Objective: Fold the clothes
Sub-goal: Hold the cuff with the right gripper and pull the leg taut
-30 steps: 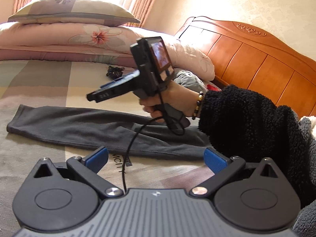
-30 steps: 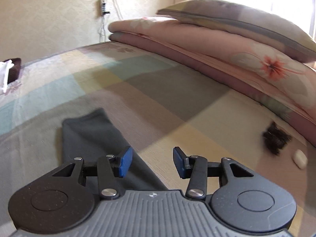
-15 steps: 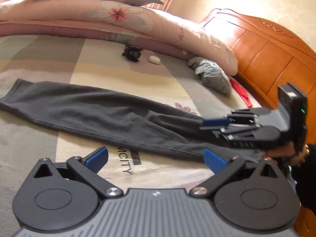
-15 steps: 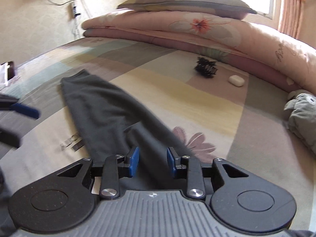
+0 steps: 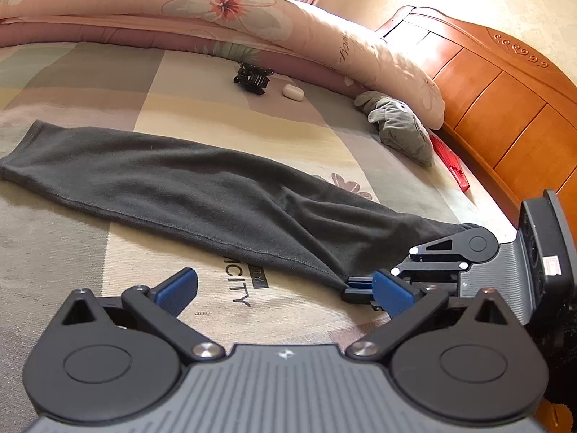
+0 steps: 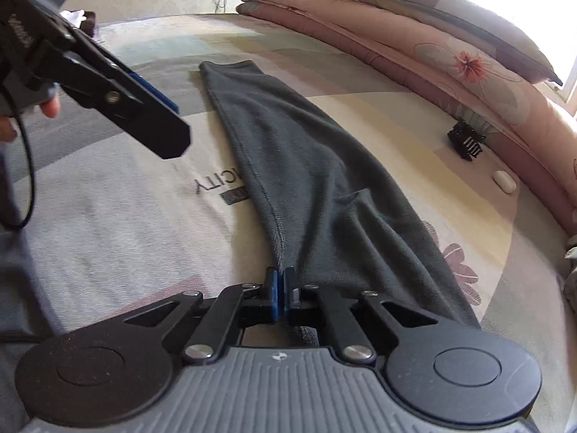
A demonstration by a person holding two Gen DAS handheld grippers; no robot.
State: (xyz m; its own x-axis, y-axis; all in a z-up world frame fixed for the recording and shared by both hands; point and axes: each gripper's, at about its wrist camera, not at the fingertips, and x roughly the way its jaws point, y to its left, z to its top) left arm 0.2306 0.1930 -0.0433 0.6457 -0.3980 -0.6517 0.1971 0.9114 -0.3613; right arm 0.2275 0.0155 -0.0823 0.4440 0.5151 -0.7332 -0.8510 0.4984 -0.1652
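Now my right gripper has just closed its jaws on the near corner of the long dark-grey fleece garment; my left gripper hangs open just beside it over the bed.

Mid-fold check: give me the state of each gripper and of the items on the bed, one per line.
Right gripper: shut on the near edge of the dark grey garment.
Left gripper: open, nothing between its fingers, above the bed beside the garment.
Dark grey garment: stretched out long and flat, not yet folded.
Light grey garment: crumpled in a heap.
Hair clip: lying loose.
Folded quilt: stacked under a pillow.
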